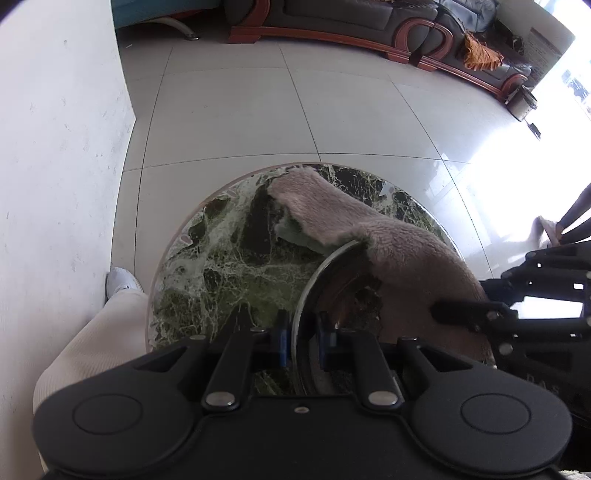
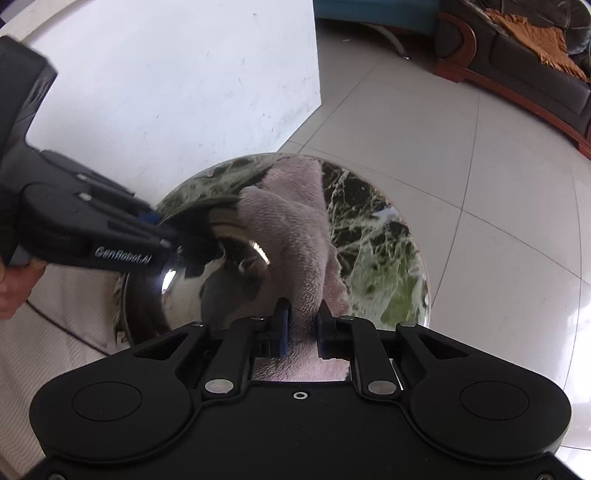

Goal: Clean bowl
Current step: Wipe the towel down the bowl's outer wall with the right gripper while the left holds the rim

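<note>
Here, a shiny steel bowl stands tilted on edge above a round table of dark green marble with white veining; its rim sits between the blue-padded fingers of the left gripper, jaws drawn narrow and pinching that rim; in the right wrist view the same bowl shows its mirrored outer wall, just left of and ahead of the right gripper.

A pinkish-grey fleecy cloth runs from between the right gripper's jaws, which are clamped close on it, forward over the bowl's rim and on across the tabletop beyond; in the left wrist view the cloth drapes to the right of the left gripper's fingers and into the bowl's mouth.

Surface and room: pale glossy floor tiles surround the table; a white wall lies to the left of the left gripper; far ahead, a dark leather sofa with a red-brown wooden frame, an orange throw on it; strong glare at the far right.

Writing: "GenRobot.AI" in white on the side of the left gripper's body.

Pose: both grippers point steeply downward; a hand grips the left gripper's handle at the frame's left edge; a cream-trousered leg and a white shoe sit left of the table.
</note>
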`<state>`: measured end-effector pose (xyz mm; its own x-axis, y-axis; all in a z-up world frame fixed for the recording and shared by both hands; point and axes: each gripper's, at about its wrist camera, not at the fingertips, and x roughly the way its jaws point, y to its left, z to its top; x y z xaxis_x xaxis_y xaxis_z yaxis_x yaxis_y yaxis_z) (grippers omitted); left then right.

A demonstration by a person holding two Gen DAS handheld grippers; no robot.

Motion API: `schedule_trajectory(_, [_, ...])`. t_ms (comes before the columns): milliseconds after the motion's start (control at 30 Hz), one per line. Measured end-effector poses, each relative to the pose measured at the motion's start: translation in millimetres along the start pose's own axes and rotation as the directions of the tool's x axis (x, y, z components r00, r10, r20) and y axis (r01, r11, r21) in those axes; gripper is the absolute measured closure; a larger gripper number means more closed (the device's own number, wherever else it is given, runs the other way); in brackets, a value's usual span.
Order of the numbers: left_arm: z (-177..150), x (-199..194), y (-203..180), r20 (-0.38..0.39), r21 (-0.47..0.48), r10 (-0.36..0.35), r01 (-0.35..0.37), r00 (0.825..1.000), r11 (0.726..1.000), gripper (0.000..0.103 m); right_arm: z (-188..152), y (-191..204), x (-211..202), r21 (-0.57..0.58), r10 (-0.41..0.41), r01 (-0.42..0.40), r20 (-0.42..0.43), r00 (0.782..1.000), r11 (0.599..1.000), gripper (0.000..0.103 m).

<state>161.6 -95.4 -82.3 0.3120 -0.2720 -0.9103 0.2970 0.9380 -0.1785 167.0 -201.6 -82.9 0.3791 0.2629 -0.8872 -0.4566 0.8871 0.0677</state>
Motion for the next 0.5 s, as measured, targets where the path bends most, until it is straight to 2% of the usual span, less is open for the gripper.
schedule_trajectory(100, [0.1,1.0,-0.5,-0.01,0.004,0.009,-0.009,1.0,1.0,0.087,12.9,6.8,1.5,-0.035,-0.039,0.04,0.029,0.999,0.999,0.089])
schedule_trajectory(233, [-0.9,0.1,-2.1,-0.011,0.003,0.016,-0.016,1.0,1.0,0.087,30.9,3.6,5.5,-0.01,-0.02,0.021,0.064,0.998,1.0,0.089])
schedule_trajectory(500, [-2.4,-1.0,-6.7,-0.007,0.011,0.018,-0.018,1.0,1.0,0.088,-1.3,-0.6,-1.7,0.061,-0.014,0.014,0.011,1.0,0.998,0.091])
